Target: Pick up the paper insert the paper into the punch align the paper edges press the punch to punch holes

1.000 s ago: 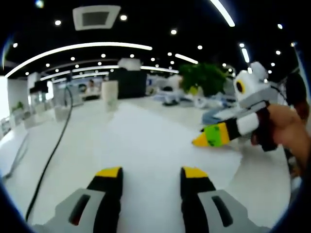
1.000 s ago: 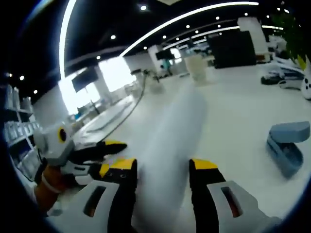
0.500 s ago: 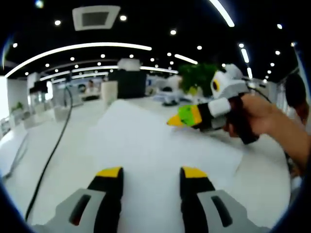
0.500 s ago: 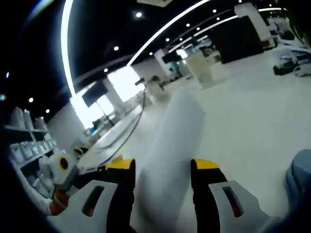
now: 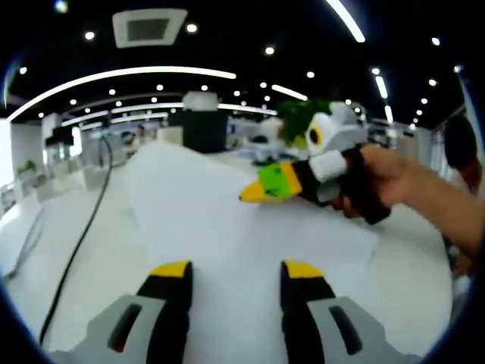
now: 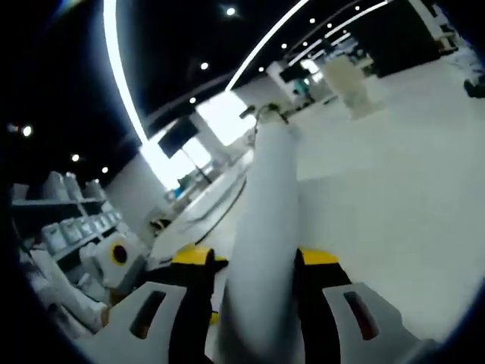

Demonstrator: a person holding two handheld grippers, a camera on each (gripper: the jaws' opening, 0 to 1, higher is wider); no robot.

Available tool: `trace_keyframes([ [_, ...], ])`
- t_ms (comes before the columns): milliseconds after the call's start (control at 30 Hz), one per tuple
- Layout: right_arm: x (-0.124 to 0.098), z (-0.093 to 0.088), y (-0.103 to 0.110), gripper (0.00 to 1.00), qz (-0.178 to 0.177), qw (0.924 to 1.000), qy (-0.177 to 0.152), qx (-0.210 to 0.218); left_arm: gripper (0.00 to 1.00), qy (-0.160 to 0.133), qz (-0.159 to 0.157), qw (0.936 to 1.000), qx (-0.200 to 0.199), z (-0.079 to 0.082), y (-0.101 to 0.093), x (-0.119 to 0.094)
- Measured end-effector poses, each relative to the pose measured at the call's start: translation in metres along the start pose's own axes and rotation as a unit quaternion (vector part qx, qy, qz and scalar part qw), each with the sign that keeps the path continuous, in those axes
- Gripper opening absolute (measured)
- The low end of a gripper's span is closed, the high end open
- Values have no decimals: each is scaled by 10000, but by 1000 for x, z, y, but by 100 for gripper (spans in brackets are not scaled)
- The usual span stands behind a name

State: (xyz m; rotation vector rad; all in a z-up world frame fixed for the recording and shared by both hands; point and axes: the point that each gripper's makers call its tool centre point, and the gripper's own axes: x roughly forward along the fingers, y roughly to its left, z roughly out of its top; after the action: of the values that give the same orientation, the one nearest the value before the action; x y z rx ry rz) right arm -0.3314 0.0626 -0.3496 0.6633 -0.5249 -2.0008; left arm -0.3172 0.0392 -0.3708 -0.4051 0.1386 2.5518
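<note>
between right claw (image 6: pixel 254 265) jaws, paper (image 6: pixel 261 250) lifts off table (image 6: pixel 394 182).

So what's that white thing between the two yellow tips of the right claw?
That's the paper. In the right gripper view it runs up between the right claw's two yellow-tipped jaws, so the claw is holding it.

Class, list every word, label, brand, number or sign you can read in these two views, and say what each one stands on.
None can be read.
The paper shows blank white.
The right gripper carries green and yellow colour patches, no lettering.
The left gripper shows none either.
The distant shelves are too blurred to tell.
</note>
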Motion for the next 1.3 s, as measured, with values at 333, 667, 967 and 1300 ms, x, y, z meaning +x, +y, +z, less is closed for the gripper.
trace_keyframes([
  [333, -12, 14, -16, 51, -58, 9995, -160, 247, 47, -2, -27, 10000, 5, 0, -3, -2],
  [667, -46, -19, 15, 51, 460, 9970, 600, 157, 47, 1, -34, 10000, -22, -1, -2, -2],
  [967, -66, -21, 10, 40, 635, 9951, 380, 656, 47, 0, -17, 10000, -12, -2, -1, -2],
  [1300, -59, -23, -5, 23, 341, 9953, 325, 845, 47, -44, -5, 10000, -18, -2, -1, 0],
])
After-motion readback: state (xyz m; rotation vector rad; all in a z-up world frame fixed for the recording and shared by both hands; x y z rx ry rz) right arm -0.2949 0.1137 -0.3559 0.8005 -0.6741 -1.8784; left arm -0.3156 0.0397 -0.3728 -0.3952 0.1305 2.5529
